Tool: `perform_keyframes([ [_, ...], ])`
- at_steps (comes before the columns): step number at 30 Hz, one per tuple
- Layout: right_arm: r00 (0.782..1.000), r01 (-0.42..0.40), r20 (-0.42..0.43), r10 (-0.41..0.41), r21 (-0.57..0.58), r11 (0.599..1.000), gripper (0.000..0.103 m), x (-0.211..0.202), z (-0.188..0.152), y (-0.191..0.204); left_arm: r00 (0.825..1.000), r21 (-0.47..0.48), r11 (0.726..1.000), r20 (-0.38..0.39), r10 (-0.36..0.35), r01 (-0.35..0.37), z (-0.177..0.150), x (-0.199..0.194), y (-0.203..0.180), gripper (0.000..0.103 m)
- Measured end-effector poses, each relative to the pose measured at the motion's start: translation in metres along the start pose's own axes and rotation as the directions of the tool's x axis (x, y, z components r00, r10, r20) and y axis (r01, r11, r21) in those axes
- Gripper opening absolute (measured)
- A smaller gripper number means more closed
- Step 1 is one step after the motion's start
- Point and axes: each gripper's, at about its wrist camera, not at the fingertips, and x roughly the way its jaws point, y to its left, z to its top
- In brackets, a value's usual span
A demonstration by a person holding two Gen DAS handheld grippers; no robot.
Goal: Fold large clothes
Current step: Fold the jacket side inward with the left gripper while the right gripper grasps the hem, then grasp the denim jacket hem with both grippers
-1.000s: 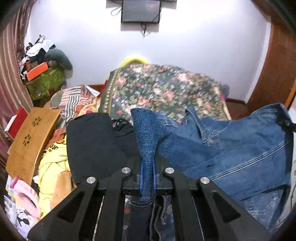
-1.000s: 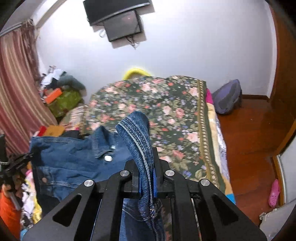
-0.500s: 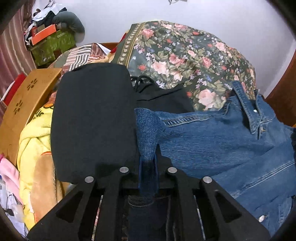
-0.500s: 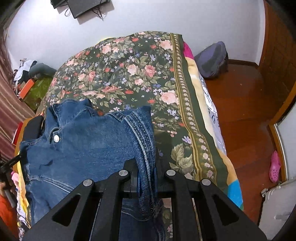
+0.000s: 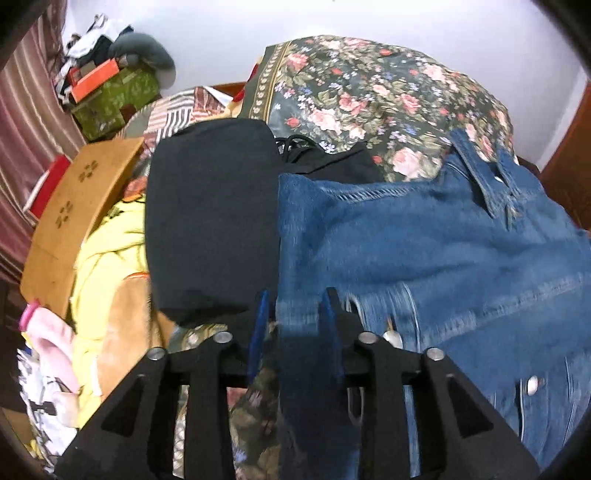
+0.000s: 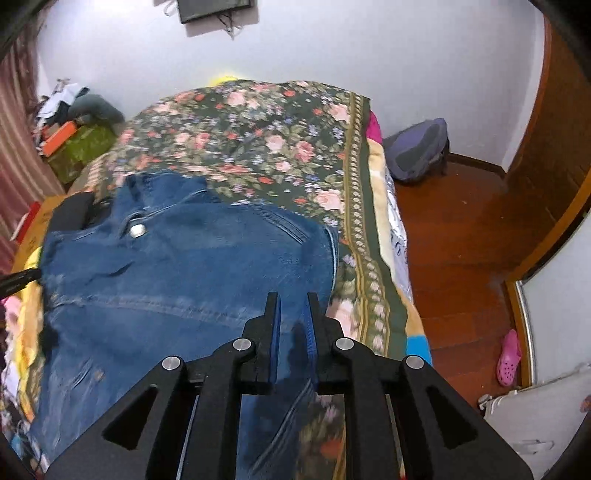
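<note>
We have the jacket (image 6: 177, 280) spread flat on the bed (image 6: 280, 147), collar at 12 o'clock, ready for folding; both the left gripper (image 5: 293, 314) and right gripper (image 6: 291, 314) hover over its hem, jaws spread, holding nothing

A home bedroom: bed under a floral bedspread (image 6: 280, 147), clothes pile (image 5: 99, 266), wall-mounted screen (image 6: 214, 9), wooden floor (image 6: 461, 240).

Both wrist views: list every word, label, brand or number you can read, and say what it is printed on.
No text can be read in either view.
Green box: patterned print, blurred, no letters legible.
Orange box on top of it: no legible marking.
Denim jacket: its metal button is too small to read.
Wall screen: dark, nothing shown.
</note>
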Motion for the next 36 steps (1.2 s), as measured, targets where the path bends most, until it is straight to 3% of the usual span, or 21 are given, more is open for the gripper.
perform_keyframes([
  [1,1.000,-0.008,0.002,0.008,0.001,1.000,0.019,-0.004,-0.002,0.001,1.000,0.007,1.000,0.006,0.002,-0.002,-0.003,-0.005,-0.001,0.046],
  [5,0.999,-0.003,0.046,0.003,-0.015,1.000,0.057,-0.032,-0.020,0.010,0.999,0.042,0.999,0.045,-0.007,0.005,-0.030,-0.039,-0.003,0.054],
  [7,0.997,0.011,0.074,-0.008,-0.039,0.999,0.062,-0.048,-0.034,0.015,0.999,0.041,0.999,0.042,-0.023,0.022,-0.040,-0.049,-0.003,0.063],
  [12,0.997,-0.026,0.074,0.029,-0.046,0.999,0.062,-0.068,-0.062,0.017,0.998,0.011,0.998,0.019,-0.063,0.063,-0.079,-0.068,0.003,0.064],
  [16,0.998,-0.011,0.065,0.015,-0.054,0.998,0.062,-0.074,-0.087,0.018,0.997,0.028,0.997,-0.019,-0.072,0.073,-0.110,-0.072,0.003,0.064],
  [24,0.994,-0.099,-0.044,0.104,0.099,0.990,0.062,-0.060,-0.137,0.004,0.984,0.029,0.995,-0.155,-0.092,0.098,-0.175,-0.055,-0.002,0.064],
  [30,0.974,-0.160,-0.136,0.184,0.167,0.973,0.062,-0.042,-0.173,0.006,0.955,-0.057,0.980,-0.221,-0.196,0.188,-0.205,-0.045,-0.004,0.064],
  [32,0.975,-0.162,-0.124,0.184,0.165,0.973,0.063,-0.041,-0.179,0.010,0.952,-0.079,0.978,-0.223,-0.208,0.195,-0.213,-0.040,-0.004,0.064],
  [36,0.971,-0.196,-0.098,0.216,0.179,0.964,0.065,-0.042,-0.178,0.018,0.935,-0.246,0.940,-0.205,-0.290,0.238,-0.226,-0.034,0.009,0.064],
])
